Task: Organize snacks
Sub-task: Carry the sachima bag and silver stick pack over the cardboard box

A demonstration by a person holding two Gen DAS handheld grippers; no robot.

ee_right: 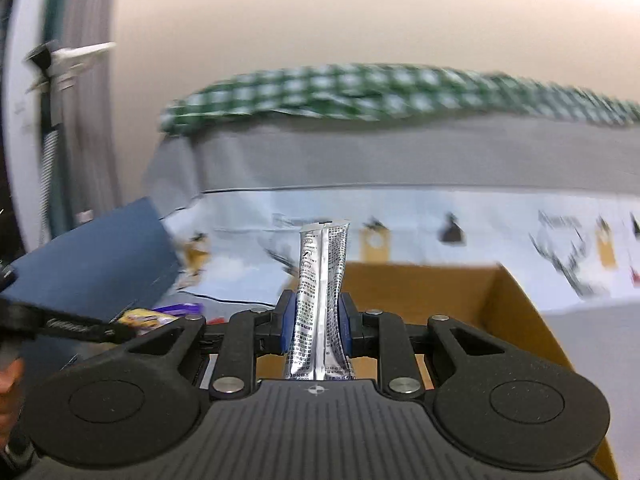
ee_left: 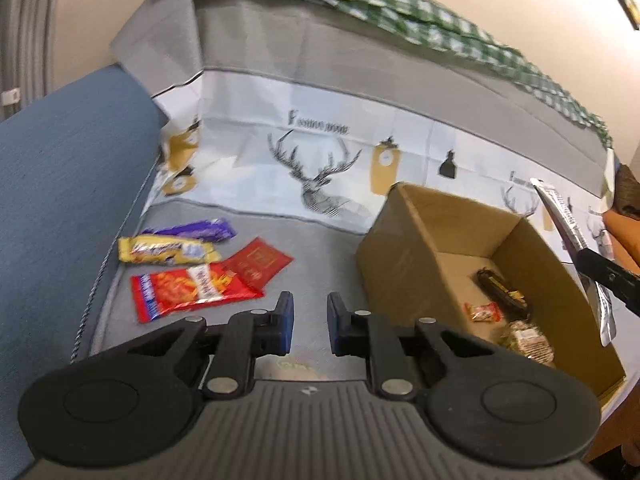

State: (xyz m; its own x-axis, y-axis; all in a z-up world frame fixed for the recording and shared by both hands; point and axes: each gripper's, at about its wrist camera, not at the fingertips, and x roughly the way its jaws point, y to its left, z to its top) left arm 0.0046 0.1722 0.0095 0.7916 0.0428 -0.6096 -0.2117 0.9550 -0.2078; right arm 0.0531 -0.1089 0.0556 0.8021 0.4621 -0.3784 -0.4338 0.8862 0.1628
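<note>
The right gripper (ee_right: 316,322) is clamped on a tall silver foil snack stick pack (ee_right: 320,300), held upright above the open brown cardboard box (ee_left: 404,256). The left gripper (ee_left: 310,322) has its jaws narrowly apart with nothing between them, over the grey sofa seat (ee_left: 320,248). To its left lie a red chip bag (ee_left: 184,290), a flat red sachet (ee_left: 260,262), a yellow bar wrapper (ee_left: 164,250) and a purple wrapper (ee_left: 196,230). Small wrapped snacks (ee_left: 504,308) sit inside the box.
</note>
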